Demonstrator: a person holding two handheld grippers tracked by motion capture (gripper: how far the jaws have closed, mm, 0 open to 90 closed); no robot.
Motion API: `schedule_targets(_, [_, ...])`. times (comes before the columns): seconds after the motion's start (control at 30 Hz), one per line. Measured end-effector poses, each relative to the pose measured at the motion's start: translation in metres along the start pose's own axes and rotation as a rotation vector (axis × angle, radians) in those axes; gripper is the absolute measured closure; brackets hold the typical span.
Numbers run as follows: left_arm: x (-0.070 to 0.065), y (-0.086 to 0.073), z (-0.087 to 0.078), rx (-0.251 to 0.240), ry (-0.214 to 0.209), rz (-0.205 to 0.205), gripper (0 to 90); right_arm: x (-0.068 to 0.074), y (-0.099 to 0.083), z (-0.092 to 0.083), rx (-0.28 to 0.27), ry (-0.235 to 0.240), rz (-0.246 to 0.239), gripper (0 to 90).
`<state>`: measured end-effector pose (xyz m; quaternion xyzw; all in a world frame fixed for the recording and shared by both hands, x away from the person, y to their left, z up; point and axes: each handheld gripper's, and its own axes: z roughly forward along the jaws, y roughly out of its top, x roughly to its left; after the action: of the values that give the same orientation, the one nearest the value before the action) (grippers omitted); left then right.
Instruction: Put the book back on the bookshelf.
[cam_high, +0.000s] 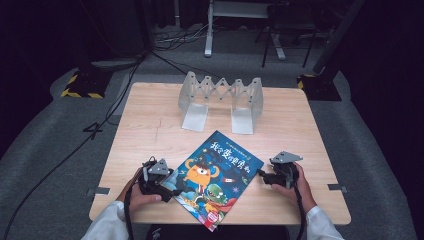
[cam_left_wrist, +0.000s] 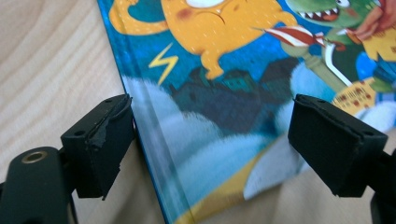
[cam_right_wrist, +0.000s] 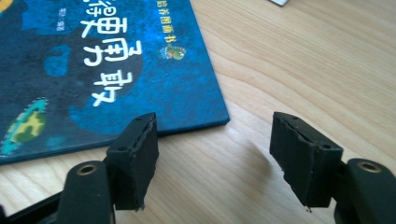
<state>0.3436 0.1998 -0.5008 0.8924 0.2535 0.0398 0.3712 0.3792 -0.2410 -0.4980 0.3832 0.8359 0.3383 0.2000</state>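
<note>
blue book (cam_high: 216, 176) flat | near corner cut off | left tool (cam_high: 170, 186) open over spine

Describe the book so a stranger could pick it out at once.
On the wooden table, nearer the person than the grey folding rack, lies the book, flat and askew. Its blue cover with an orange cartoon monster is the only colourful thing there.

The book (cam_high: 215, 176) had a deep blue cover with white lettering, an orange monster, a green toothy creature, a yellow lightning bolt and pale clouds near its lower edge. The surface (cam_high: 150, 125) was light wood with fine grain. The folding stand (cam_high: 221, 101) at the far side was pale grey. Both tongs, left (cam_high: 167, 190) and right (cam_high: 261, 175), were black with grey plates on top. The sleeves (cam_high: 107, 225) were white.
</note>
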Motion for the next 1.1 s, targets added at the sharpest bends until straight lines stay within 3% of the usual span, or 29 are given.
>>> schedule_targets(0.07, [-0.006, -0.005, -0.003, -0.005, 0.002, -0.005, 15.3, 0.007, -0.002, -0.001, 0.0, 0.061, -0.009, 32.8])
schedule_targets(0.23, [-0.019, -0.01, -0.006, 0.0, -0.001, 0.0, 15.1, 0.034, -0.009, -0.014, 0.009, 0.111, -0.08, 32.7])
schedule_targets(0.37, [-0.028, -0.01, -0.005, 0.004, -0.009, 0.008, 15.0, 0.042, -0.009, -0.014, 0.005, 0.134, -0.09, 32.4])
schedule_targets(0.5, [-0.039, -0.01, -0.003, 0.034, 0.027, 0.058, 14.8, 0.039, -0.001, -0.006, 0.008, 0.11, -0.106, 27.5])
schedule_targets(0.53, [-0.041, -0.011, -0.004, 0.04, 0.014, 0.064, 15.6, 0.036, 0.001, -0.003, 0.007, 0.108, -0.098, 27.5])
schedule_targets(0.67, [-0.041, -0.015, -0.007, 0.0, -0.038, 0.034, 19.7, 0.026, 0.01, 0.008, 0.003, 0.101, -0.068, 27.5])
schedule_targets(0.83, [-0.046, -0.01, -0.001, -0.004, -0.038, 0.039, 20.9, 0.024, 0.022, 0.017, 0.015, 0.022, -0.079, 29.8])
schedule_targets(0.9, [-0.05, -0.007, 0.002, 0.0, -0.014, 0.059, 21.1, 0.022, 0.022, 0.017, 0.012, 0.002, -0.072, 32.0])
schedule_targets(1.0, [-0.055, -0.004, 0.007, -0.004, -0.004, 0.074, 21.5, 0.019, 0.019, 0.014, 0.031, 0.035, -0.035, 31.9])
schedule_targets(1.1, [-0.059, 0.0, 0.012, -0.006, -0.005, 0.078, 24.0, 0.025, 0.009, 0.002, 0.037, 0.074, -0.062, 31.9])
